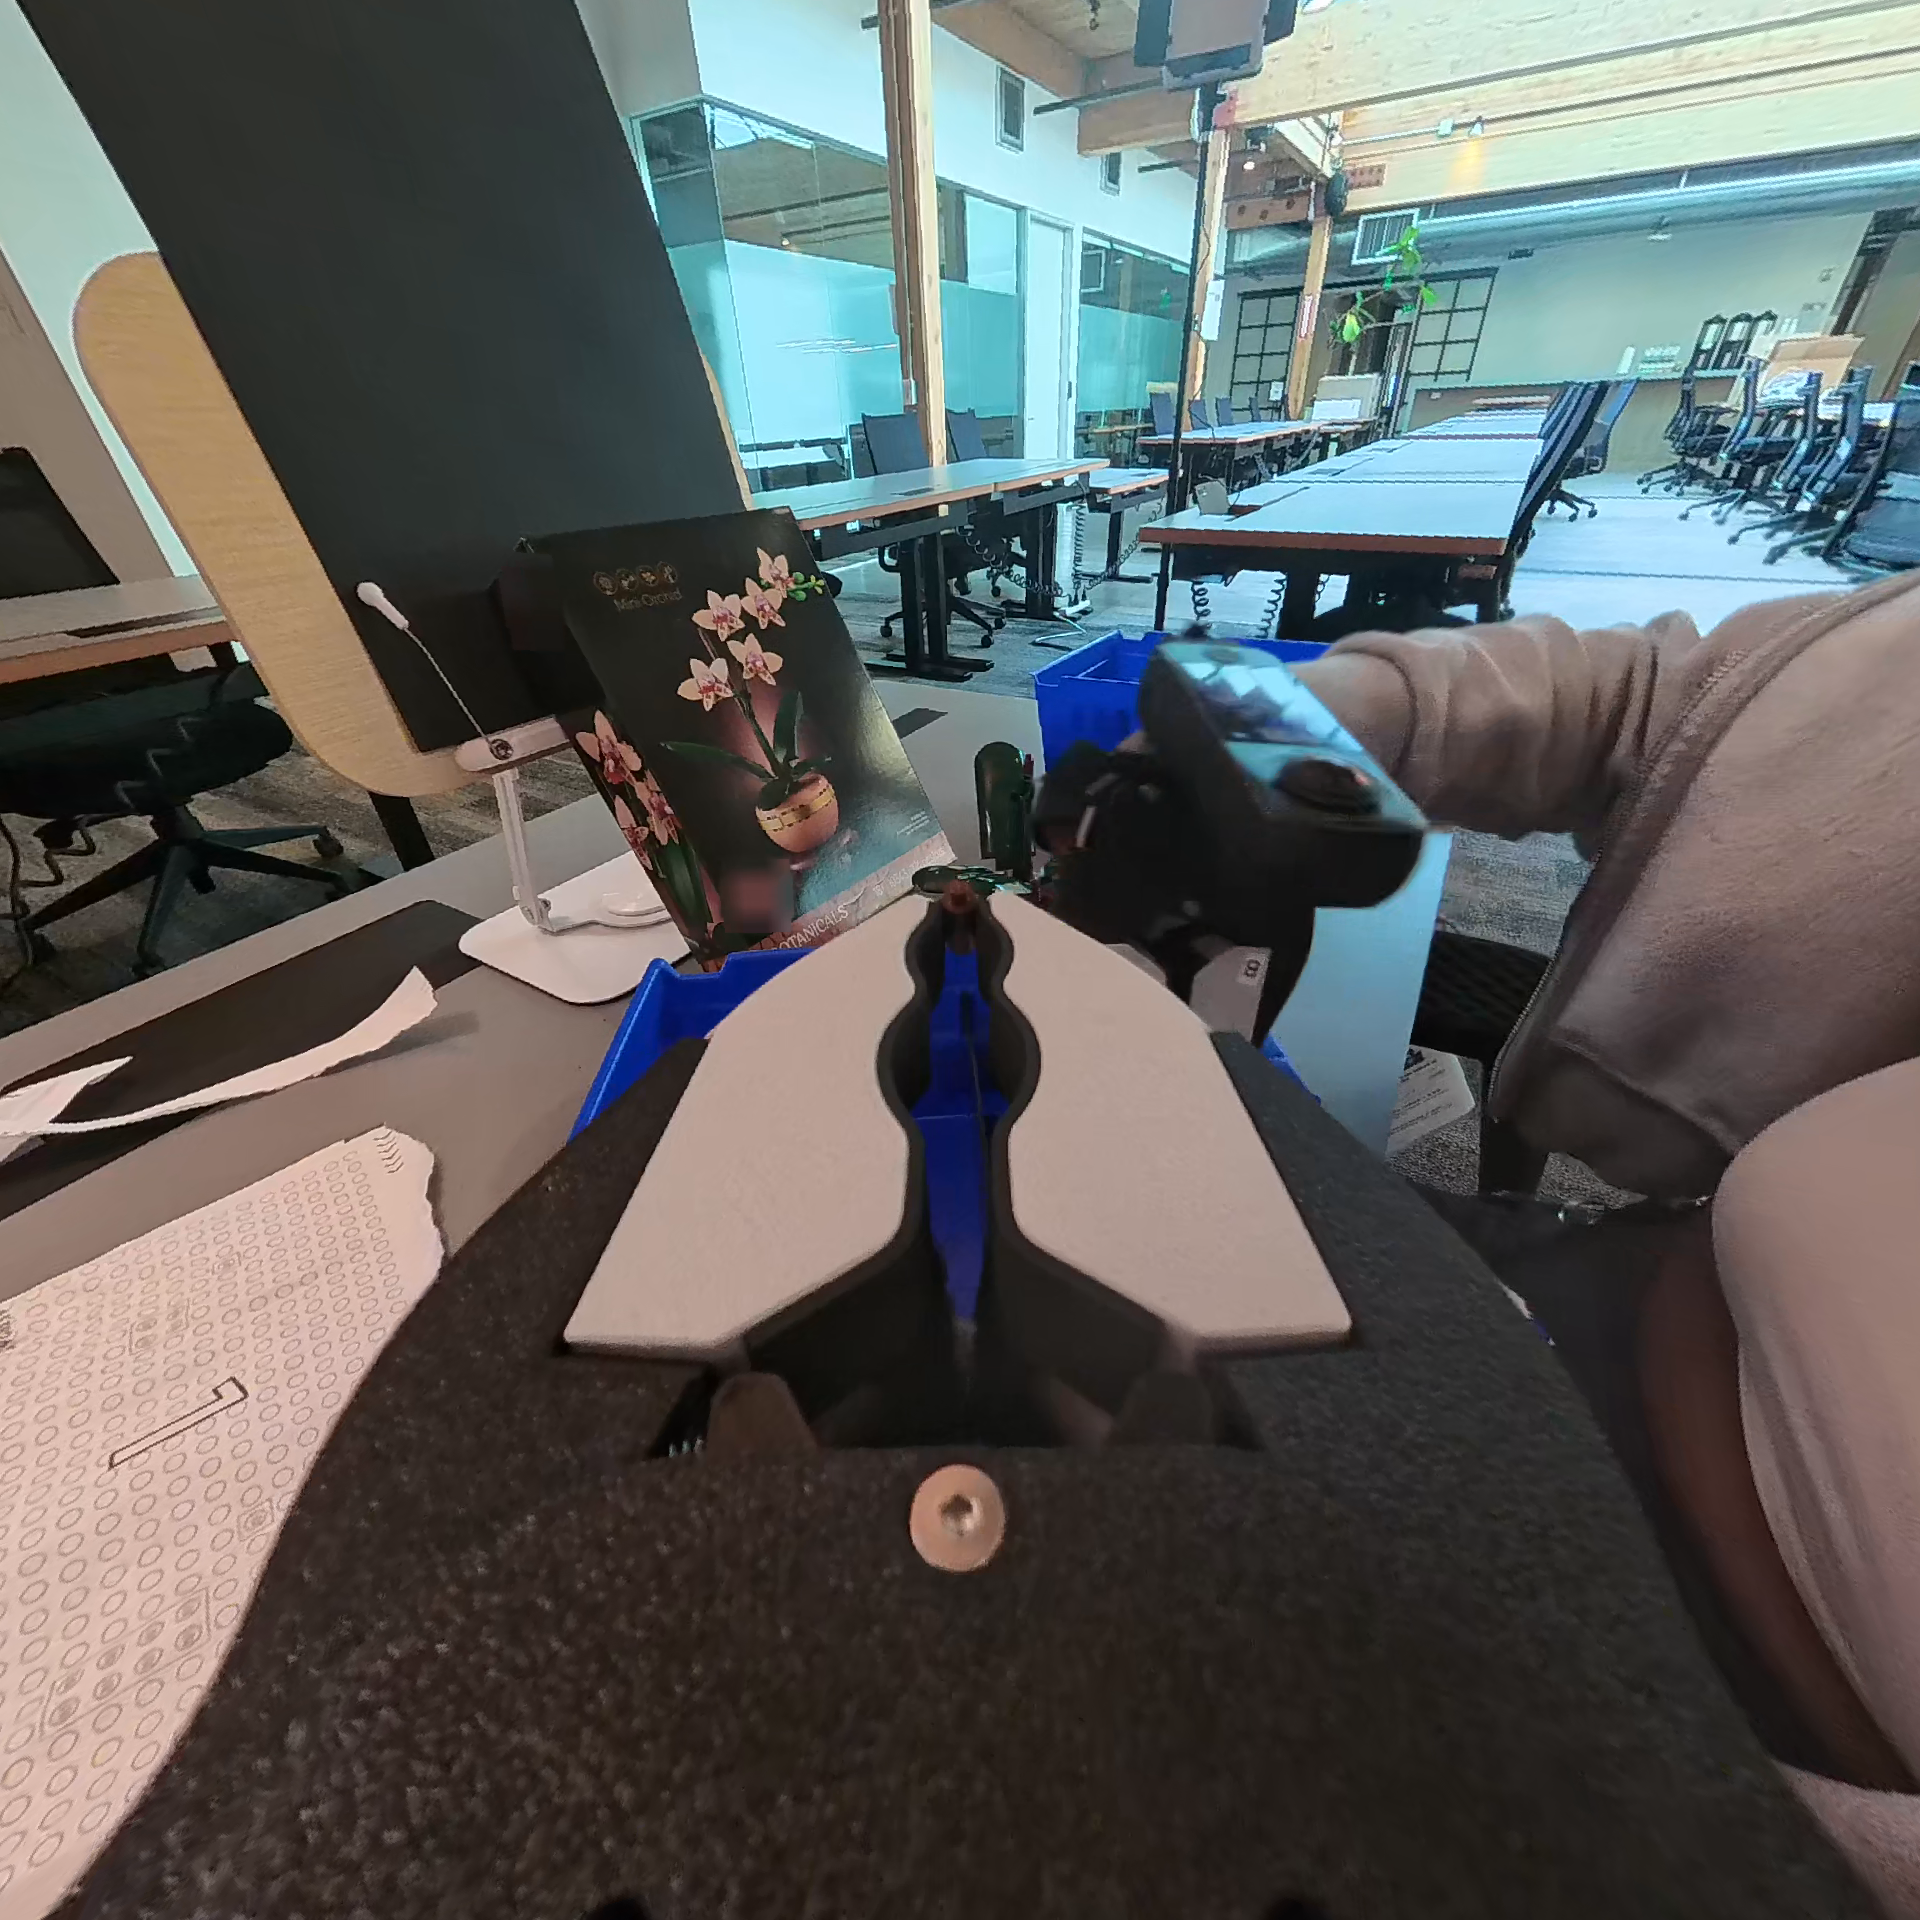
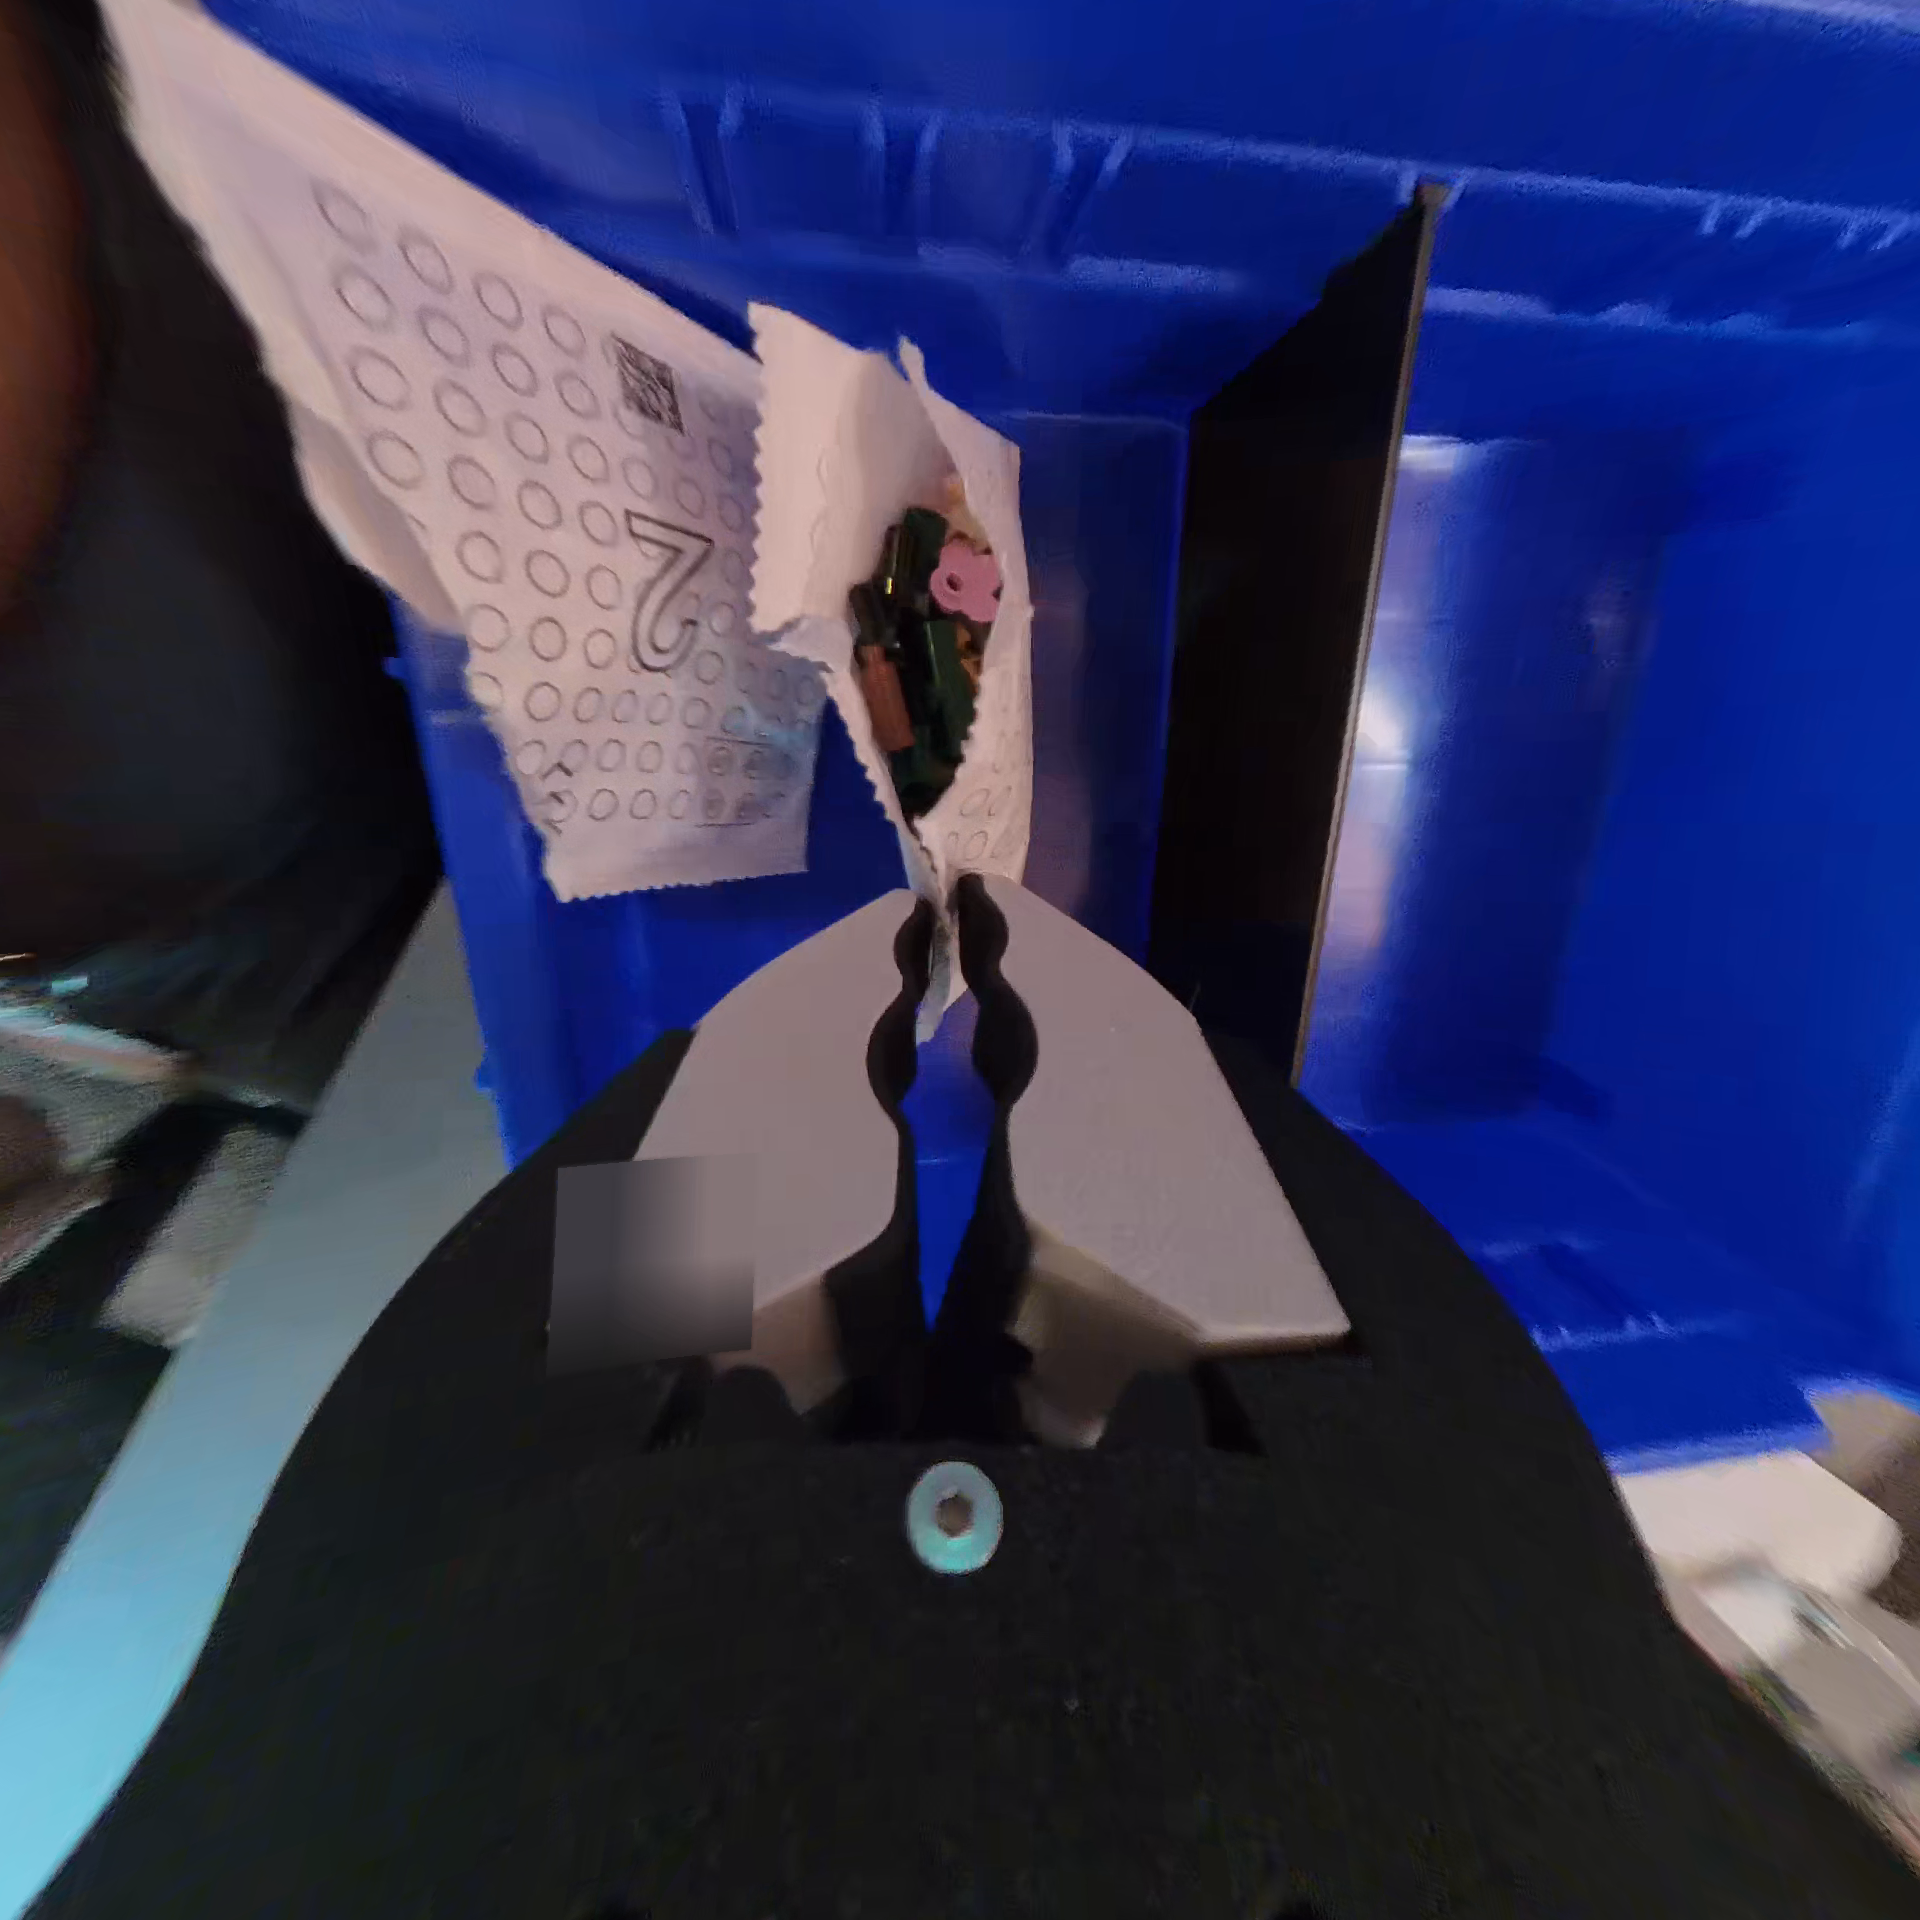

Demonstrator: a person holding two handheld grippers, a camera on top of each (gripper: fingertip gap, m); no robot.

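While clamped on the bottom edge of a torn paper bag (image 2: 914, 644), right gripper (image 2: 943, 891) fingers nearly together, bag hanging open at 12 o'clock with small green and pink toy pieces (image 2: 925, 644) showing, against the inside wall of a blue bin (image 2: 1662, 623). Left gripper (image 1: 958, 914) fingers almost closed, tips pinching a small dark reddish piece (image 1: 956, 902) above a blue bin (image 1: 655, 1023) on the counter (image 1: 499, 1070). Flower-picture box (image 1: 743, 748) at 11 o'clock, torn paper (image 1: 156, 1403) at 8.

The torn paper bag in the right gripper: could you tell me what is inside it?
Through the tear in the paper bag, small dark green, brown and pink pieces show; the paper hides the rest.
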